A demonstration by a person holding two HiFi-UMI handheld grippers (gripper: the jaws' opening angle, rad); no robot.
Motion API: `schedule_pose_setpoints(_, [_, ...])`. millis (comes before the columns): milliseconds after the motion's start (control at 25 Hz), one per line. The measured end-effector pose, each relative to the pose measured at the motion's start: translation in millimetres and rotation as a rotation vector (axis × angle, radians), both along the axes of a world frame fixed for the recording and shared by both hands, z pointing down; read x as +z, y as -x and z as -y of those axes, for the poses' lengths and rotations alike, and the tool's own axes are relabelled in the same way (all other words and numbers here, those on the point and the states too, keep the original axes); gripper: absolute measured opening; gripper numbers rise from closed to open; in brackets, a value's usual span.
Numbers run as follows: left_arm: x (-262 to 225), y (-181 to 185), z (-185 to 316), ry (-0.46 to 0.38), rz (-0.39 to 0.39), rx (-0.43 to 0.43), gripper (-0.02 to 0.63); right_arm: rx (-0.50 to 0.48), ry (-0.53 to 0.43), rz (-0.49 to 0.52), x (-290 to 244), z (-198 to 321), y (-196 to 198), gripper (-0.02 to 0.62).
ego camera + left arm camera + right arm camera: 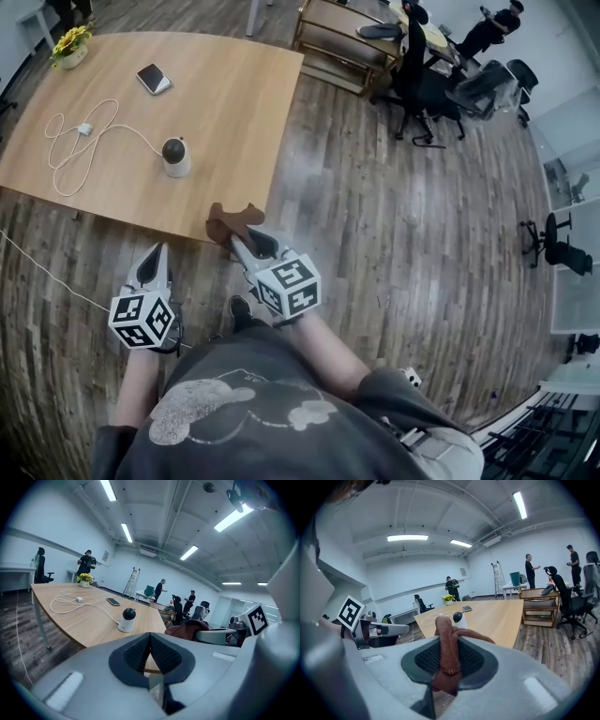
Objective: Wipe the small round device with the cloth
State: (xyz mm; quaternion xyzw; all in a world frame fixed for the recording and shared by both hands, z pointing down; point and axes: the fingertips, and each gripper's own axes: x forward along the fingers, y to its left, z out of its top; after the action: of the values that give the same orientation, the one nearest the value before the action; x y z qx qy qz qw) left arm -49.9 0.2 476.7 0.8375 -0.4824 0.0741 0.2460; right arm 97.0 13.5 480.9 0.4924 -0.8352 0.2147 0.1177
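The small round device, white with a black dome top, stands near the front of the wooden table; it also shows in the left gripper view and as the device behind the cloth. My right gripper is shut on a brown cloth that hangs at the table's front edge, right of the device; the cloth is pinched between the jaws. My left gripper is shut with nothing in it, below the table edge.
A white cable with an adapter loops across the table left of the device. A phone and a flower pot sit further back. Office chairs and a wooden bench stand to the right on the plank floor.
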Motion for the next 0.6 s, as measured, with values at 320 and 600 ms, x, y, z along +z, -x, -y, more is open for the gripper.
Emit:
schedule_pose_setpoints(320, [-10.6,-6.4,-1.1,-0.029,-0.016,0.006,0.020,0.024,-0.026,-0.013,-10.3,-0.7,-11.6,0.064])
schedule_pose_setpoints(600, [-8.0,-4.1,1.0,-0.028,-0.018,-0.012,0.020,0.002,-0.024,-0.027,-7.5,4.2,-8.6,0.061])
